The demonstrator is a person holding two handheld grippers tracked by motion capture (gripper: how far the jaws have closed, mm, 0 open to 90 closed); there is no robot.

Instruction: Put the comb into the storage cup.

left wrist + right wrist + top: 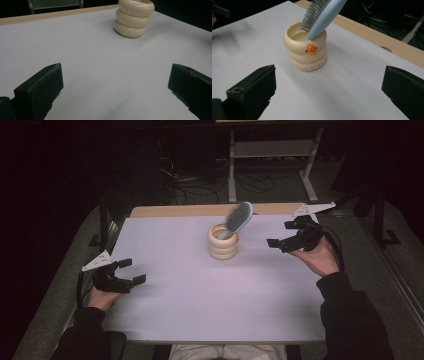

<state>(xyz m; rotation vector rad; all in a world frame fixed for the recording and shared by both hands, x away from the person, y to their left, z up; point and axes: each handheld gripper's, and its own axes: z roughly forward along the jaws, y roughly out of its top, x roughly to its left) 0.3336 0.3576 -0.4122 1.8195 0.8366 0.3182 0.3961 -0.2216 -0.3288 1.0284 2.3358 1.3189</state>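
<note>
A cream ringed holder (pixel 223 241) with an orange beak (pixel 311 49) stands upright near the middle back of the white table (pixel 200 290). A light blue hairbrush (pixel 238 218) leans in it, bristled head up and tilted to the right. My left gripper (pixel 129 271) is open near the table's left edge, well clear of the holder (pixel 133 18). My right gripper (pixel 282 234) is open to the right of the holder (pixel 305 47), nothing between its jaws. The brush (pixel 322 16) leans toward that gripper's camera.
A wooden strip (pixel 210 210) runs along the table's far edge. Behind it stand a metal frame (pixel 272 150) and loose cables (pixel 200 182) on the dark floor. The person's dark sleeves come in from the bottom.
</note>
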